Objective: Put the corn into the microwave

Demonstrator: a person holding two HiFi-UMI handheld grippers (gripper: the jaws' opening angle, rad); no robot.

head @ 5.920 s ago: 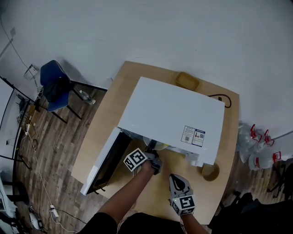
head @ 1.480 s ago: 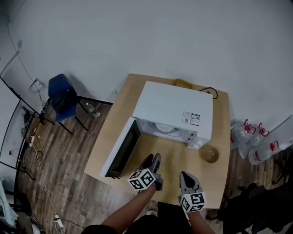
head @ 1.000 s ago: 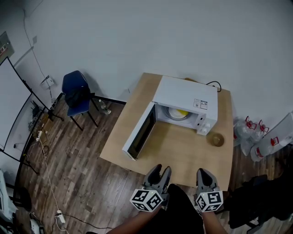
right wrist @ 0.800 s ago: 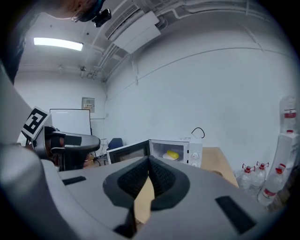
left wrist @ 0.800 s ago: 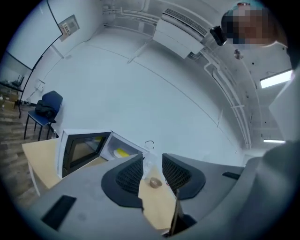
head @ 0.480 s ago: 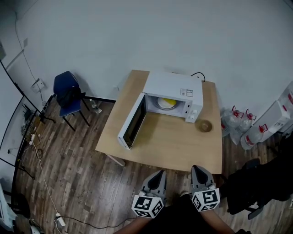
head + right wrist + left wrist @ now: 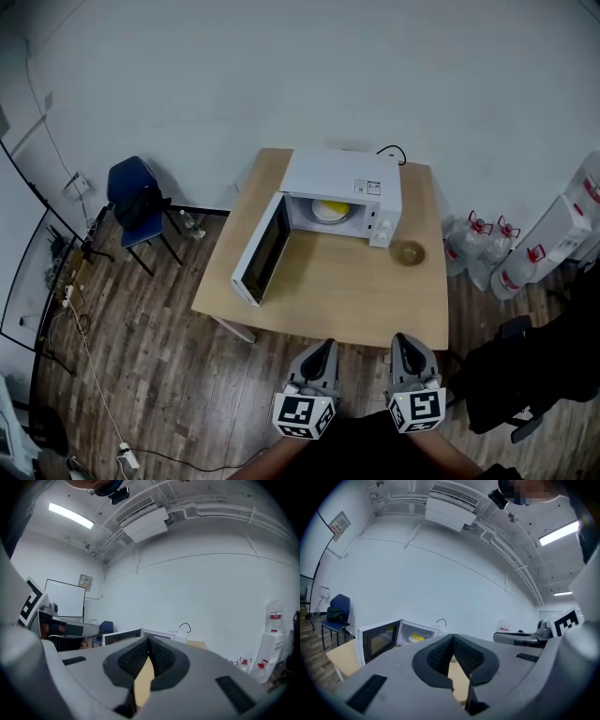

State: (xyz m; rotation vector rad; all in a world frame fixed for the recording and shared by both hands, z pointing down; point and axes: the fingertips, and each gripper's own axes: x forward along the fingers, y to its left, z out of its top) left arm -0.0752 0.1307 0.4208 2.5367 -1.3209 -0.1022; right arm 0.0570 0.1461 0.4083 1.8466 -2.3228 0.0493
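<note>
The white microwave (image 7: 342, 190) stands at the table's far side with its door (image 7: 260, 249) swung open to the left. The yellow corn (image 7: 328, 208) lies on a plate inside it, also seen as corn (image 7: 417, 638) in the left gripper view. My left gripper (image 7: 324, 350) and right gripper (image 7: 404, 343) hang side by side in front of the table's near edge, well away from the microwave. Both are shut with nothing between the pads. The left gripper (image 7: 453, 645) and right gripper (image 7: 148, 646) point level toward the table.
A wooden table (image 7: 323, 291) carries the microwave and a small round bowl (image 7: 409, 252) to its right. A blue chair (image 7: 135, 195) stands left of the table. Water bottles (image 7: 487, 244) sit on the floor at the right. A dark bag (image 7: 525, 366) lies near my right side.
I have backed away from the table, so the microwave looks smaller and farther. Both grippers drew back with me. The left jaws went from open to shut, empty.
</note>
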